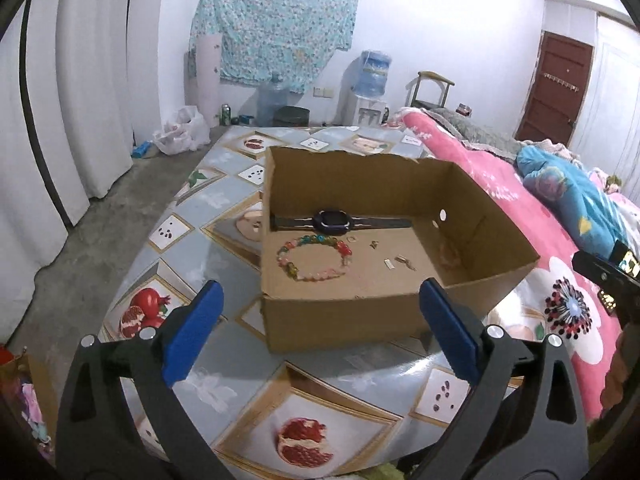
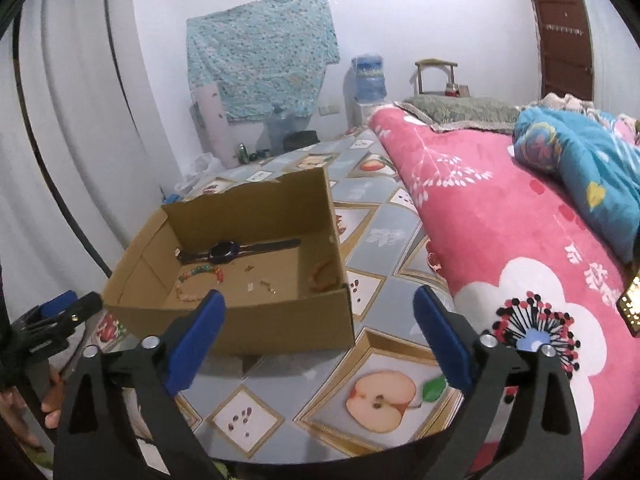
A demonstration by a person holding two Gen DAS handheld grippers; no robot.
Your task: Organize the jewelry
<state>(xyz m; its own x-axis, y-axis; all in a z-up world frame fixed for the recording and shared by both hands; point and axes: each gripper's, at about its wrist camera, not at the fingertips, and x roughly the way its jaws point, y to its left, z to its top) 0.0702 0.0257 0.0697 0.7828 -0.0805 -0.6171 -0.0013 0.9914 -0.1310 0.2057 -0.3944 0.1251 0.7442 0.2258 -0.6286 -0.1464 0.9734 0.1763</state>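
Two hand-held grippers are mine here, and both hang over the near edge of the desk (image 1: 224,392) with nothing between their blue pads. Biggest of what matters is that desk, covered in a glossy fruit-print cloth, with a bed under a pink flowered blanket (image 2: 520,248) just beside it on my right. On the desk sits an open cardboard box (image 1: 340,316), top flaps gone, and as far as I can see every piece of jewelry is already inside it. Along its far wall lies a dark watch (image 1: 332,218) with the strap stretched flat. Nearer to me is a bracelet of coloured beads (image 1: 310,258) laid in a loose ring on the box floor, and a second reddish beaded piece (image 2: 322,276) rests in the right-hand corner, though it is too blurred to be sure of its form. Smallest are a few bits scattered in the middle of the floor, a pale tag-like piece and some small gold items (image 1: 404,261), perhaps earrings or clasps. My left hand-held gripper (image 1: 320,334) stands spread wide and empty, and my right hand-held gripper (image 2: 320,342) likewise. I see no loose jewelry on the cloth, so I judge the gathering done; what could remain is tidying the small pieces.
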